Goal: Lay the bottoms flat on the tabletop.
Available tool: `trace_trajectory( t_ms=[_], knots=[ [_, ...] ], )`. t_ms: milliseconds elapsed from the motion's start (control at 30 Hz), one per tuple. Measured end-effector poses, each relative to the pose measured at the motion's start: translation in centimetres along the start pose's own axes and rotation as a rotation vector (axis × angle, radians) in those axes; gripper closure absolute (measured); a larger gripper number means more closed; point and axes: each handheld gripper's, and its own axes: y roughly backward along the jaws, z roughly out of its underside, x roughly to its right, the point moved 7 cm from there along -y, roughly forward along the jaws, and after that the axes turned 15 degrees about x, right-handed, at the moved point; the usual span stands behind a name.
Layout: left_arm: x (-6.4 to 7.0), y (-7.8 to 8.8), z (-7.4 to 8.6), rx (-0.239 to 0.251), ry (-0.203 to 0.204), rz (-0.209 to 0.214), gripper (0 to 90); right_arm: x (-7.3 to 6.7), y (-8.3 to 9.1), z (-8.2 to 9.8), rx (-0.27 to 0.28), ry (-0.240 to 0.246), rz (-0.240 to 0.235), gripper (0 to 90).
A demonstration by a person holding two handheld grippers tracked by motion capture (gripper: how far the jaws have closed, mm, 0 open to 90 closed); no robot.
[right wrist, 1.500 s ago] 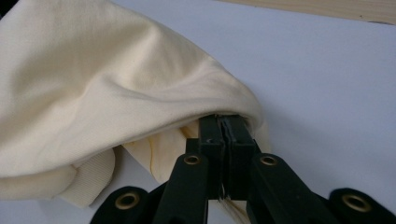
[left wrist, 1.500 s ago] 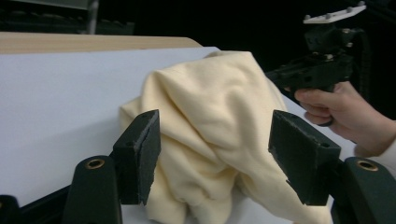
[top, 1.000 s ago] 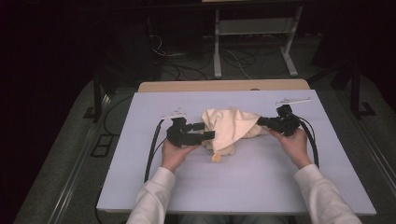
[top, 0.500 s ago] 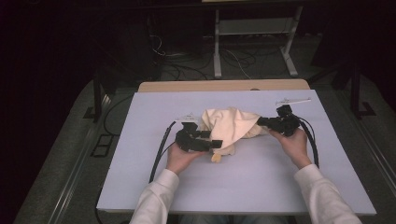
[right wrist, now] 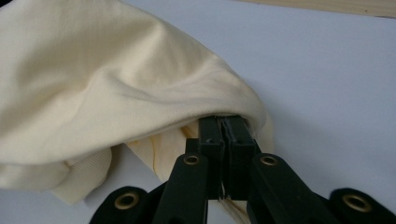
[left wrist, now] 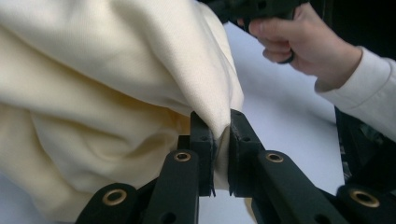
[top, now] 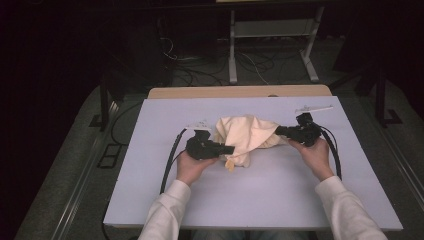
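Observation:
A cream cloth [top: 247, 135] lies bunched in the middle of the white table [top: 260, 200]. My left gripper [top: 229, 149] points right at the cloth's left side; its jaws have just been closing. In the left gripper view the cloth [left wrist: 116, 79] has a fold pinched between the black jaws of that gripper [left wrist: 221, 135]. My right gripper [top: 280, 132] points left at the cloth's right end. In the right gripper view this gripper [right wrist: 225, 126] is shut on a thin edge of the cloth [right wrist: 116, 84].
Black cables [top: 170, 160] trail from both grippers across the table. A wooden board edge [top: 240, 92] lies behind the table's far edge. A metal stand [top: 270, 45] and loose wires sit on the dark floor beyond.
My left gripper has shifted slightly to the right into the cloth and closed on a fold. The right gripper and its hand have stayed put.

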Motion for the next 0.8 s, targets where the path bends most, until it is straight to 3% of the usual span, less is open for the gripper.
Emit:
trace_trajectory(
  t_ms=[67, 300, 467, 800],
  knots=[
    [-0.1, 0.6, -1.0, 0.012, -0.015, -0.007, 81.5, -0.2, 0.1, -0.3, 0.007, -0.011, -0.017, 86.6],
    [-1.4, 2.5, -4.2, 0.086, -0.001, -0.074, 81.6, -1.8, 1.1, -2.7, 0.059, 0.005, -0.069, 86.7],
    [-1.5, 3.4, -6.7, 0.089, -0.028, -0.116, 81.7, -1.8, 1.6, -4.4, 0.084, 0.011, -0.055, 86.7],
    [-0.3, 3.7, -10.0, 0.089, -0.083, -0.13, 81.7, -1.8, 4.1, -8.2, 0.149, 0.03, -0.034, 86.8]
  ],
)
